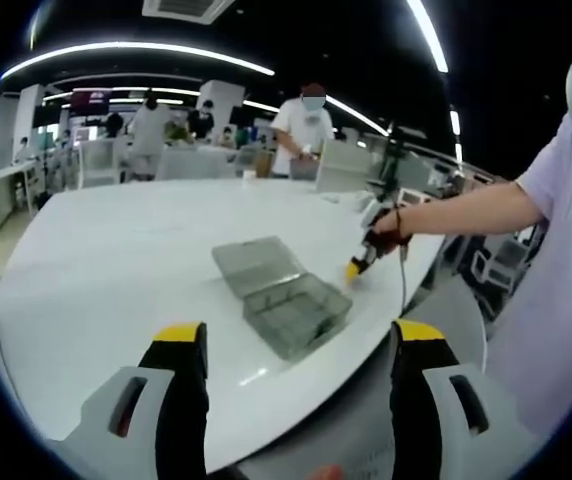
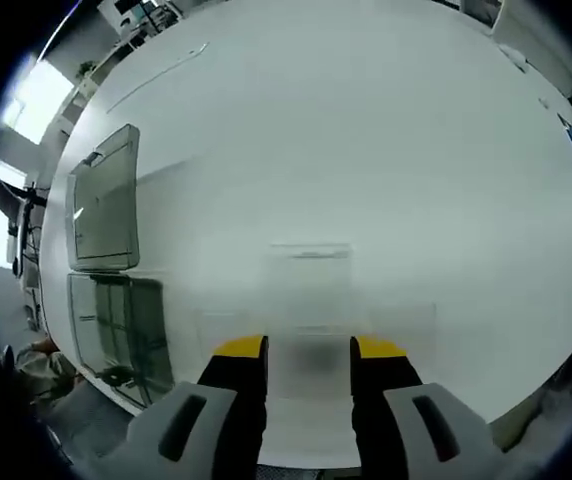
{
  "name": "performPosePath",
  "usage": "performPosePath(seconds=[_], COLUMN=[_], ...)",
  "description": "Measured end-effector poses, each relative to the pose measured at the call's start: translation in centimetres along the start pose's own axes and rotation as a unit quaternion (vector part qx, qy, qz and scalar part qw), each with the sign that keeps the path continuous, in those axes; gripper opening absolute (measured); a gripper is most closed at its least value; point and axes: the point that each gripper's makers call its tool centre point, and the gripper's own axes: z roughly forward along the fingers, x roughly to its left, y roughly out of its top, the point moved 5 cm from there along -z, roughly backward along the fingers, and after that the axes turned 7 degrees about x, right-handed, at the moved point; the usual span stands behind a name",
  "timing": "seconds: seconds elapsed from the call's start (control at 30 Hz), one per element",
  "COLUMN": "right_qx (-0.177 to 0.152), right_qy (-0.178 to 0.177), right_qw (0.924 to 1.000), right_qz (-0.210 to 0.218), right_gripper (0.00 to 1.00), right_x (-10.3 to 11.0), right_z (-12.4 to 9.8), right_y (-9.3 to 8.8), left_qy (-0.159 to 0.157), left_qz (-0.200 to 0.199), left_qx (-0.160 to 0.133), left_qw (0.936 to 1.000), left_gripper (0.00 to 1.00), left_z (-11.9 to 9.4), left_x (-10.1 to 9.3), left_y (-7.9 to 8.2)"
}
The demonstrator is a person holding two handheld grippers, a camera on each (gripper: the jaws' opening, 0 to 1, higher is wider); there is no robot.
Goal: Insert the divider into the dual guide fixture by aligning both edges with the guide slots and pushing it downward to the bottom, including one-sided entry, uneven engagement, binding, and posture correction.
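A clear plastic box stands open on the white table (image 1: pixel 116 270), its compartmented base (image 1: pixel 296 312) nearest me and its lid (image 1: pixel 256 262) laid flat behind it. In the right gripper view the base (image 2: pixel 121 325) and lid (image 2: pixel 106 200) lie at the left. A faint clear divider (image 2: pixel 309 285) spans the gap between the jaws of my right gripper (image 2: pixel 309 352), which looks shut on its two edges, low over bare table to the right of the box. My right gripper (image 1: pixel 356 265) also hangs just right of the box. My left gripper (image 1: pixel 298 340) is open and holds nothing.
The table's near edge (image 1: pixel 366 350) curves right beside the box. A person's arm (image 1: pixel 466 210) reaches in from the right, holding the right gripper. Other people and desks (image 1: pixel 301 130) stand far behind the table.
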Motion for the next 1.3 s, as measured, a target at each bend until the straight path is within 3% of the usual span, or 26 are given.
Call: performPosePath(seconds=[0.47, 0.87, 1.3], right_qx=[-0.072, -0.109, -0.163], right_qy=[0.028, 0.064, 0.105], right_qw=[0.9968, 0.9916, 0.9786], right_qz=[-0.018, -0.029, -0.068], right_gripper=[0.28, 0.28, 0.28], right_x=[0.4, 1.4, 2.3], right_z=[-1.5, -2.3, -4.3], right_y=[-0.2, -1.1, -1.6], left_qy=[-0.006, -0.019, -0.029], left_qz=[0.006, 0.016, 0.027], left_qx=[0.008, 0.017, 0.019], left_qw=[0.9999, 0.9995, 0.999], left_gripper=[0.73, 0.73, 0.72], left_z=[0.3, 1.0, 1.8], left_x=[-0.4, -0.5, -0.7], left_y=[-0.1, 0.1, 1.5])
